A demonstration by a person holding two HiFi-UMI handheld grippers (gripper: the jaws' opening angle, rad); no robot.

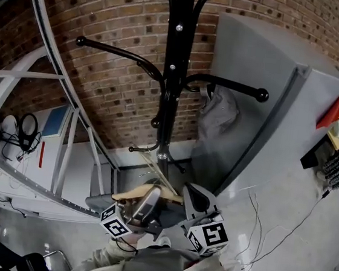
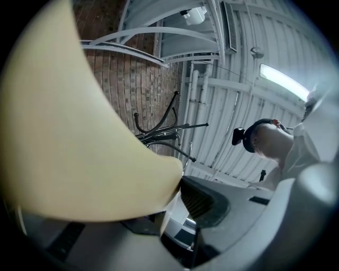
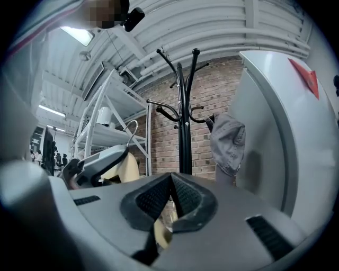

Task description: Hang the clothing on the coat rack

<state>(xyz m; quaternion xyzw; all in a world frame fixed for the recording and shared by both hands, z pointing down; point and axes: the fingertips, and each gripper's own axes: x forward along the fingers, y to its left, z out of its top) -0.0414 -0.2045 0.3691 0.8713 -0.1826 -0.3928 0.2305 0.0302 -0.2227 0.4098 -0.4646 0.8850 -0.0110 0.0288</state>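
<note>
The black coat rack (image 1: 174,71) stands against the brick wall, straight ahead of me. A grey garment (image 1: 216,116) hangs from its right hook and also shows in the right gripper view (image 3: 228,143). Low in the head view both grippers hold a pale wooden hanger (image 1: 145,191) below the rack. My left gripper (image 1: 139,210) is shut on its thick curved arm, which fills the left gripper view (image 2: 69,132). My right gripper (image 1: 194,200) is at the hanger's other end. Its pads meet at their tips (image 3: 172,198), with pale wood in the gap behind them.
A tall grey cabinet (image 1: 269,113) stands right of the rack, close behind the garment. White metal shelving (image 1: 65,144) runs along the left. Loose cables (image 1: 256,227) lie on the floor at right. The brick wall (image 1: 102,82) is behind the rack.
</note>
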